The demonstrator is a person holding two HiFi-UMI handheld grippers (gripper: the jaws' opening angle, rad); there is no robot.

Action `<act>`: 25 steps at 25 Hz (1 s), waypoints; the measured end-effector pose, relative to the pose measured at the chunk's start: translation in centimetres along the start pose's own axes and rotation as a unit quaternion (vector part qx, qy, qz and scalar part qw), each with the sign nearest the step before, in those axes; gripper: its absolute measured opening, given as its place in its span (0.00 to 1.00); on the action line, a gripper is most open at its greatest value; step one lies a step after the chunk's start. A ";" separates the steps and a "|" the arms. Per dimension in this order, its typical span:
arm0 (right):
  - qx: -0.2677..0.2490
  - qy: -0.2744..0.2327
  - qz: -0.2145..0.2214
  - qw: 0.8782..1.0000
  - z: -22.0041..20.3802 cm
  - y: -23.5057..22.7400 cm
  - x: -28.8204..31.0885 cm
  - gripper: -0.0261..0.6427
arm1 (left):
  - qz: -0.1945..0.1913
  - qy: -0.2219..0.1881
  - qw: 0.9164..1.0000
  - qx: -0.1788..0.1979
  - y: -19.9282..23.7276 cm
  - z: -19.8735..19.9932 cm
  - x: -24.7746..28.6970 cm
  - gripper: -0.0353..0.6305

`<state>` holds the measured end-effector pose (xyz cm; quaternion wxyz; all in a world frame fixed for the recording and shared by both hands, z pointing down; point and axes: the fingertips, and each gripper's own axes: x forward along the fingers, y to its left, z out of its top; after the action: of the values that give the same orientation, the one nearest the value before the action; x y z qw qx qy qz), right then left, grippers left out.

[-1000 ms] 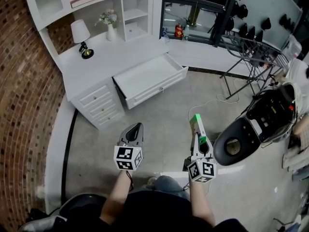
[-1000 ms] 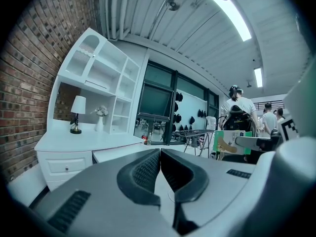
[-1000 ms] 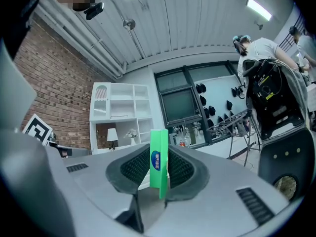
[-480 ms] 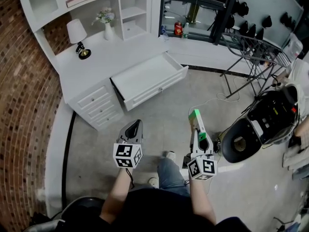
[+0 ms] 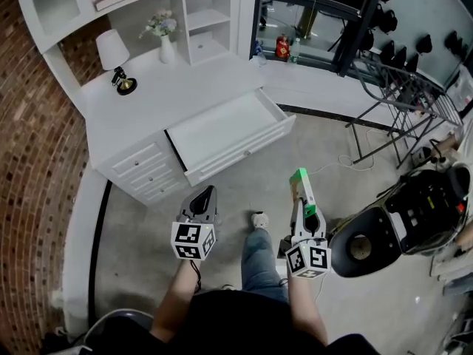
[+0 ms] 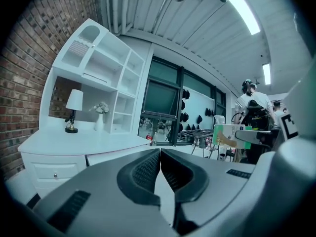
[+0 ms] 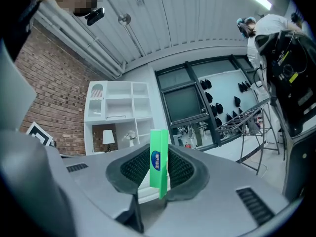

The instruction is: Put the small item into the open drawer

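A small green box [image 7: 159,163] with a blue label stands on edge between the pads of my right gripper [image 5: 301,191], which is shut on it; in the head view the green box [image 5: 298,177] sticks out past the tips. My left gripper [image 5: 203,199] is shut with nothing in it, its pads [image 6: 148,171] pressed together. The white desk [image 5: 159,95] stands ahead and to the left, its top drawer [image 5: 225,130] pulled open and bare inside. Both grippers hang over the grey floor, short of the drawer front.
On the desk stand a white lamp [image 5: 114,56] and a vase of flowers [image 5: 165,35] under white shelves. A brick wall [image 5: 33,161] curves along the left. A metal rack [image 5: 395,98] and a black stool-like seat [image 5: 362,246] lie to the right. The person's shoe [image 5: 259,220] is between the grippers.
The view has shifted toward the desk: the drawer sits lower and nearer the grippers. The person's leg has stepped forward between the grippers. The grip on the green box is unchanged.
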<state>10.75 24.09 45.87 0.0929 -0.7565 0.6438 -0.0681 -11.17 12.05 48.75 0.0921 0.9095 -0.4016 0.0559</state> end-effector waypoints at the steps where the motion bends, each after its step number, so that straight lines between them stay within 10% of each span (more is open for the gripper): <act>1: -0.002 0.002 0.007 1.000 -0.1 -0.4 1.9 0.17 | 0.007 0.001 1.000 -0.003 0.7 -0.1 1.4 0.09; 16: -0.031 0.063 0.169 0.983 0.7 -5.0 36.1 0.17 | 0.178 -0.014 0.983 -0.039 12.1 6.9 24.2 0.09; 25: -0.041 0.089 0.203 0.974 0.1 -4.4 45.7 0.17 | 0.220 -0.021 0.974 -0.049 16.2 8.9 29.7 0.09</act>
<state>22.37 -20.28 46.06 0.0155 -0.6038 0.7921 -0.0885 -3.00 -21.95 47.29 0.1141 0.7941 -0.5959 0.0360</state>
